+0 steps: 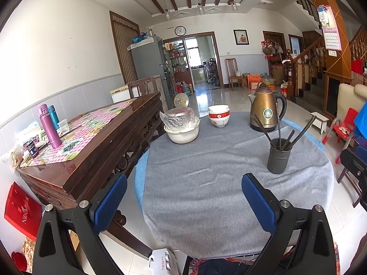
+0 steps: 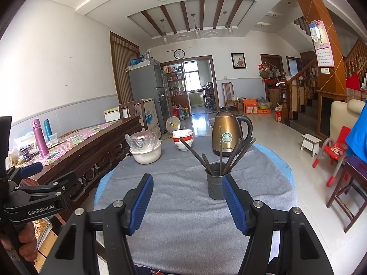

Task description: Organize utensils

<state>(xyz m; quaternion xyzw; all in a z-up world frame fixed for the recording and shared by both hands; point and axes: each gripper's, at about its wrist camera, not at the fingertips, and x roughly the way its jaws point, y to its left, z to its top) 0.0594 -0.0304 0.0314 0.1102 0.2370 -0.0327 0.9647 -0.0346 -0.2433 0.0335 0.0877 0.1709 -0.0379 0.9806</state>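
- Standing along the left: dark wooden sideboard [image 1: 96,155] with a pink checked cover; on it a pink flask [image 1: 47,126], a teal flask [image 1: 54,116] just behind, and a clear plastic cup [image 1: 63,125] beside them
- Left gripper [image 1: 183,197]: blue-padded fingers [image 1: 110,204] spread wide, nothing between them; held above the near edge of the round table [image 1: 229,194], which is covered by a grey cloth
- Far left of table: white basin [image 1: 182,133] holding a metal pot wrapped in clear plastic
- Far centre of table: stack of white and red bowls [image 1: 218,115], near the basin but apart from it
- Far right of table: brass-coloured electric kettle [image 1: 266,108] with black handle, upright on its base
- Right of table centre: dark grey utensil holder [image 1: 279,155], upright, in front of the kettle; dark chopsticks [image 1: 287,137] stand inside it, leaning outward in several directions
- Right gripper [image 2: 187,201]: jaws spread apart, empty; the holder [image 2: 215,184] shows just beside its right finger [image 2: 234,206], whether touching cannot be told
- Far right, off the table: small white stool [image 1: 320,120]; red child's chair [image 1: 344,126]
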